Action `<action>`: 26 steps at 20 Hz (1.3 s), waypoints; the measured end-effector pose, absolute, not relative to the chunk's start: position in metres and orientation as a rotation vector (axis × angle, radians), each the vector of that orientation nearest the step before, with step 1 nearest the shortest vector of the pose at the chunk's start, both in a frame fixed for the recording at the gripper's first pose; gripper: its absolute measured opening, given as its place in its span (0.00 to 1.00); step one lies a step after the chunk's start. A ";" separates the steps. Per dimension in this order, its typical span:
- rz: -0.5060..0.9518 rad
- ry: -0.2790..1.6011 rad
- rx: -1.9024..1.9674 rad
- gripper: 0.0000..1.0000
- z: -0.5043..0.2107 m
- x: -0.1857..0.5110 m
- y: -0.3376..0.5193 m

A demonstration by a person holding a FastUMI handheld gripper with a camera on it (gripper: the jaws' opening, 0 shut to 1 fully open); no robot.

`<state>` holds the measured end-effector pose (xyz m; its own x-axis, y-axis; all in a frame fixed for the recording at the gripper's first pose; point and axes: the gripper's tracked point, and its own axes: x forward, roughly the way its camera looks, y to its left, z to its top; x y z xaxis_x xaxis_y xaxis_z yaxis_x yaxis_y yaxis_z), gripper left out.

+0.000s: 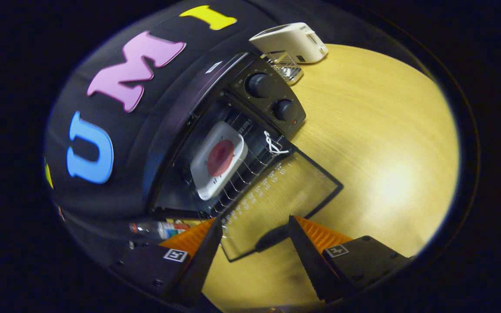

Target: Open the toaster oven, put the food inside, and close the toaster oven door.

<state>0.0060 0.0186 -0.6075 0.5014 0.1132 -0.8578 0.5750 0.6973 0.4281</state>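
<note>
The black toaster oven [189, 130] stands on the wooden table [385, 143] with its glass door [285, 191] folded down flat toward me. On the wire rack inside sits a white square plate [202, 174] carrying a round red piece of food [220, 157]. My gripper [254, 219] is open just over the door's front edge. The door's dark handle [272, 238] lies between the fingers, and neither finger presses on it. Two black knobs [259, 84] sit on the oven's control panel beside the cavity.
A white pop-up toaster [294, 41] and a clear container [284, 65] stand beyond the oven's control panel. A small bottle [159, 228] lies by the oven's other side, near one finger. Bare tabletop stretches away on the panel side of the door.
</note>
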 end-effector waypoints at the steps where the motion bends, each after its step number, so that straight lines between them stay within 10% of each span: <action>1: -0.266 1.075 0.712 1.00 -0.612 -0.008 0.024; 18: -0.035 1.254 0.095 0.98 -0.697 -0.034 0.042; 26: -0.033 1.020 0.111 0.98 -0.607 0.003 0.045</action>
